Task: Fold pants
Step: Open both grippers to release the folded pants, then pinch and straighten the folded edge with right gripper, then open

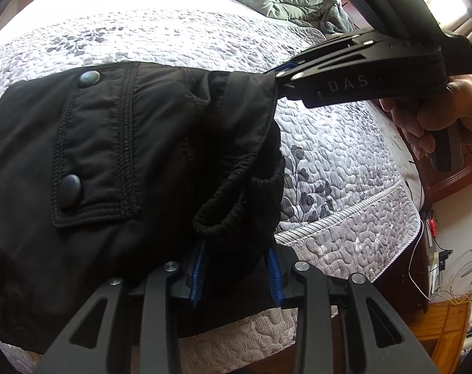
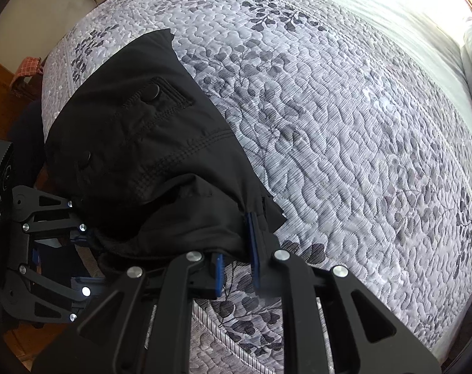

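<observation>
Here 2 hand-held grippers, left hand-held gripper (image 1: 237, 272) and right hand-held gripper (image 2: 237, 260), pinch 1 pants (image 1: 127, 143).

Strong daylight blows out the far side of the grey leaf-patterned quilted bedspread (image 1: 117, 3) (image 2: 407, 9); black fabric pants (image 1: 142, 143) lose detail; fisheye edges curve, corners vignette darkly.

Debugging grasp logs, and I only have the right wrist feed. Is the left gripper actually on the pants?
Observer: In the left wrist view, the black pants fill the gap between the left gripper fingers. I can't confirm the clamp.
Operator: Which part?
Observer: The gathered elastic waistband bunches just ahead of it.
Operator: Right gripper from outside?
Observer: The right gripper is closed on the pants' edge, above the bedspread.
</observation>
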The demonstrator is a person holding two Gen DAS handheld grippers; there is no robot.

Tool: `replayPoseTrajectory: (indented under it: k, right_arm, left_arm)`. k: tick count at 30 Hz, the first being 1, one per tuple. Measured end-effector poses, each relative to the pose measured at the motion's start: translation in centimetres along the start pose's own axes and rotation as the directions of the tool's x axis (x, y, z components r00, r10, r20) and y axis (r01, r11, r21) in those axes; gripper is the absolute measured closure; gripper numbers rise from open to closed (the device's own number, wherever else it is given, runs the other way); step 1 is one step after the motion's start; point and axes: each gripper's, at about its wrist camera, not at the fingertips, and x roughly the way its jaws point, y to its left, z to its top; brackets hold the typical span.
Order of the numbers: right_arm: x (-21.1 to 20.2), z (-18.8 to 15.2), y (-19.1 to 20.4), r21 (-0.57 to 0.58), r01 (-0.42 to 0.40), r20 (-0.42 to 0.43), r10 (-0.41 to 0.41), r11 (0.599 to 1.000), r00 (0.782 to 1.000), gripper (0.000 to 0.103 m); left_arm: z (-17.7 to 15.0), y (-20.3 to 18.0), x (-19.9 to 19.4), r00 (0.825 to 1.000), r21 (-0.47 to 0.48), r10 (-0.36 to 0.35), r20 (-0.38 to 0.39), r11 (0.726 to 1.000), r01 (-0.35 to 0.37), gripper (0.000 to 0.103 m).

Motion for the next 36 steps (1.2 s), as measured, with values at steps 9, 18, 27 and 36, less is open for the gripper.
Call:
replayPoseTrajectory:
  k: [9, 18, 27, 36]
  right_arm:
    - [-1.1, -0.8, 0.8, -0.005, 0.127, -0.032, -0.127, 0.992, 0.991, 0.038]
    - [-2.8, -2.8, -0.4, 0.071, 0.117, -0.036, -0.115, 0.991, 0.993, 0.051]
    - [-5.7, -5.7, -1.6, 0.272, -0.099, 0.187, 0.048, 0.957, 0.981, 0.073]
    - [-2.6, -4.9, 0.6, 0.291, -0.275, 0.339, 0.17, 0.916, 0.925, 0.076]
  left_arm:
    - [-0.2, -0.6, -0.1, 1.0, 0.033, -0.003, 0.002, 0.999, 0.003, 0.037]
    - [-0.3, 0.0, -0.4, 0.999, 0.037, -0.038, 0.0, 0.999, 0.038, 0.034]
    - [0.0, 0.9, -0.8, 0.994, 0.009, -0.106, -0.011, 0.994, 0.106, 0.029]
    - [0.3, 2.3, -3.8, 0.996, 0.04, -0.084, 0.042, 0.996, 0.082, 0.02]
